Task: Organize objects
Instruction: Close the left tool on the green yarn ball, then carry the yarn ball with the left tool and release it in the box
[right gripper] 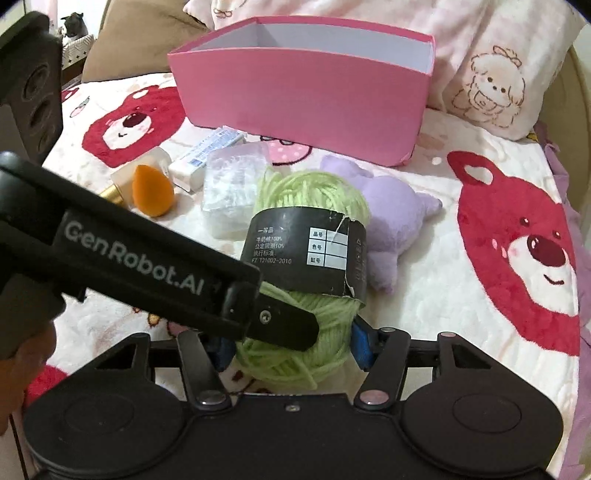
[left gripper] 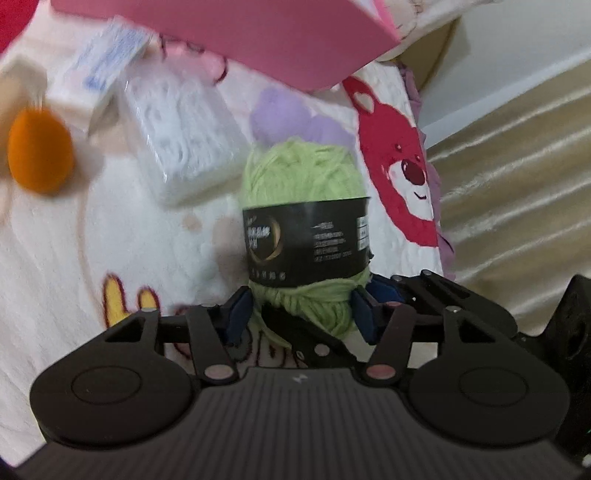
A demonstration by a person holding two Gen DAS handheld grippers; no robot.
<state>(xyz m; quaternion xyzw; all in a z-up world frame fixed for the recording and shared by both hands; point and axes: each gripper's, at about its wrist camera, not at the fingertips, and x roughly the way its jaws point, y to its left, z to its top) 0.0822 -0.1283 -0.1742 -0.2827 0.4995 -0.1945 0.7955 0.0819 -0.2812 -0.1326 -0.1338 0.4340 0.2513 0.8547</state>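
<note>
In the left wrist view the pink box [left gripper: 236, 33] is cut off by the top edge, and the white packets [left gripper: 110, 55] at upper left are smeared by motion blur, their print unreadable. In the right wrist view the left gripper [right gripper: 286, 326] crosses from the left and covers the lower left of the green yarn ball [right gripper: 314, 192]; the gold-capped bottle [right gripper: 125, 177] is half hidden behind the orange sponge [right gripper: 153, 194]

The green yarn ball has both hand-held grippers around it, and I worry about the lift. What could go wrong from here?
1. Both grip the soft lower end of the yarn ball; it may sag or slip.
2. Its torn label could rip further.
3. The box lies beyond other items.
</note>
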